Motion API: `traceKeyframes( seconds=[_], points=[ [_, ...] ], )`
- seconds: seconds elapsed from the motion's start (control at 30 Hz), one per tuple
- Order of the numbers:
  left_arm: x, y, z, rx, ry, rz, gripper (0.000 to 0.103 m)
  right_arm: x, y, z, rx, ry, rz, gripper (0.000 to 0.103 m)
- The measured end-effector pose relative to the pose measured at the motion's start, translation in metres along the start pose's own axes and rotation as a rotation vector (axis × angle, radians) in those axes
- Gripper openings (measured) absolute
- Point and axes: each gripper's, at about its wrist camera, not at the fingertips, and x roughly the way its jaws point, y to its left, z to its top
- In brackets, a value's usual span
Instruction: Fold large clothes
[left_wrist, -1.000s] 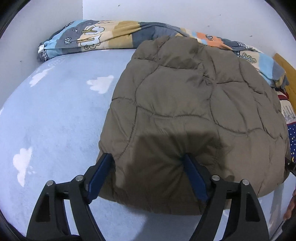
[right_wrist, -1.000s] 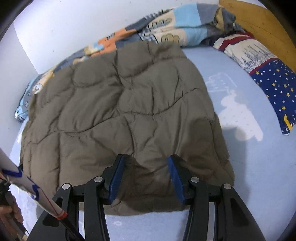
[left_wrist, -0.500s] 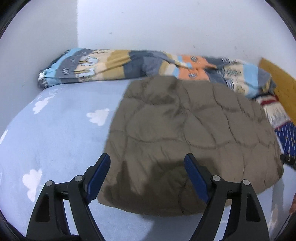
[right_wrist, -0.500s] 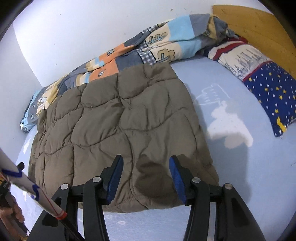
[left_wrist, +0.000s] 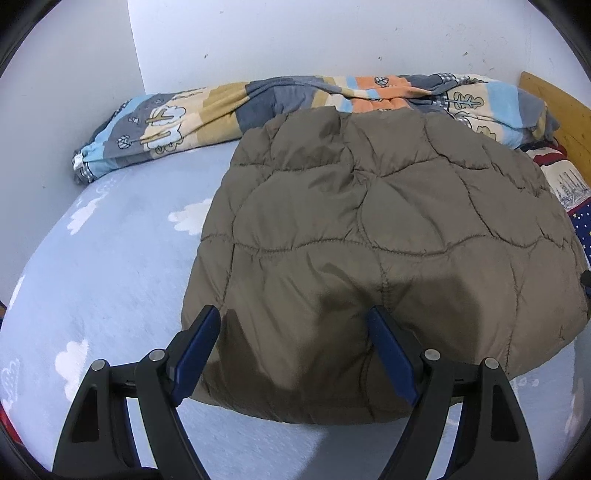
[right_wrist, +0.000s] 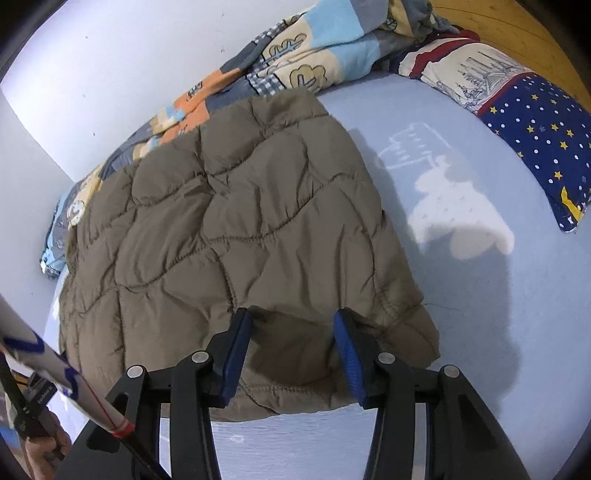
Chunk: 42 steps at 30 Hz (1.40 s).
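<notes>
Left gripper (left_wrist: 293, 343): nearest of all, over the jacket's near hem towards its left corner; fingers spread wide, nothing between the blue pads.
Right gripper (right_wrist: 293, 345): over the near hem by the right corner; jaws closing, jacket fabric below and between them, pads pressing on nothing.
Quilted jacket (left_wrist: 369, 251): olive-brown, folded into a broad slab, flat on the bed; long axis runs from the grippers at 6 o'clock away to 12 o'clock, near hem facing the person, far edge touching the blanket.
Sheet (left_wrist: 110, 266): pale blue with white clouds, bare at 9 o'clock of the jacket.
Pillow (right_wrist: 532, 122): navy with stars, at 2 o'clock in the right view, well apart from the jacket.
Blanket (left_wrist: 258, 99): patchwork, bunched along the wall at 12 o'clock.
Writing: no brand or label that I can read on the jacket.
</notes>
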Motion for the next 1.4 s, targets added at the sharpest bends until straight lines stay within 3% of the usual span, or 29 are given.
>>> traceKeyframes(
  seconds=[0.63, 0.83, 1.03, 1.4],
  points=[
    [-0.006, -0.011, 0.0, 0.063, -0.035, 0.038, 0.082, 0.006, 0.0, -0.004, 0.001, 0.022, -0.011, 0.054],
    [-0.005, -0.011, 0.0, 0.06, -0.032, 0.04, 0.082, -0.008, -0.006, 0.002, 0.023, -0.019, -0.004, 0.054],
    [-0.003, -0.013, 0.0, 0.063, -0.021, 0.049, 0.082, 0.004, -0.006, -0.003, 0.007, 0.034, -0.007, 0.055],
    [-0.002, -0.011, -0.001, 0.067, -0.017, 0.051, 0.082, -0.008, -0.017, 0.002, 0.052, -0.007, -0.001, 0.055]
  ],
)
